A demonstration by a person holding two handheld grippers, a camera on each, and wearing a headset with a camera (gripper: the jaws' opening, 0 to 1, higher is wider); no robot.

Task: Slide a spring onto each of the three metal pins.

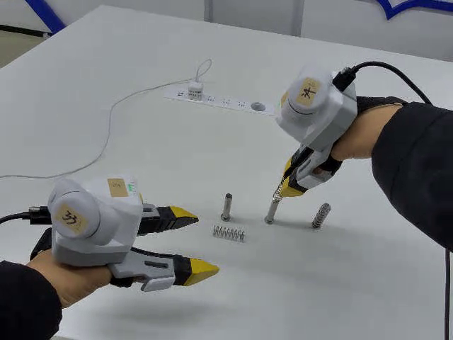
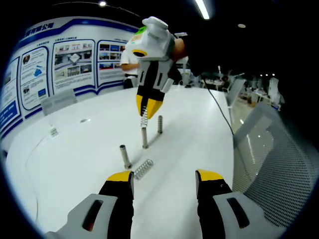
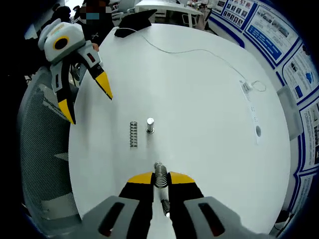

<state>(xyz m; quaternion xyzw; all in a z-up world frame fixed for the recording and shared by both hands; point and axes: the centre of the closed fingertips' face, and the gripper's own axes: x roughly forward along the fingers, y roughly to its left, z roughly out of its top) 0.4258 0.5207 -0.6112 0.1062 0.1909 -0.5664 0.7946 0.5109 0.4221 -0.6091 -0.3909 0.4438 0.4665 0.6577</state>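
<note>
Under both tools, a white worktop (image 1: 141, 163); a power strip (image 1: 212, 99) with a thin cable (image 1: 106, 142) lies well beyond them.

Left tool (image 1: 204, 241): low, near level, jaws spread wide, nothing held.

Right tool (image 1: 286, 190): tipped steeply down, clenched on the held spring (image 1: 278, 195).

Key relation: the middle pin (image 1: 270, 214) stands upright straight below the right tool's tips. The held spring hangs from those tips, long axis nearly in line with the pin and leaning slightly. Its lower end sits at the pin's top; cannot tell if it is over the tip yet. Judgement: a straight push down along the pin's axis seats it, and any lean may catch a coil on the tip.

Bare pin (image 1: 226, 207): upright, ahead of the left tool's jaws and nearer to it than to the right tool.

Third pin (image 1: 321, 215): beyond the right tool's tips, already wearing a coil.

Loose spring (image 2: 143, 168): flat on the worktop just ahead of the left tool's jaws, just beside the bare pin, long axis slanting away. Small, grey, tight-coiled.
</note>
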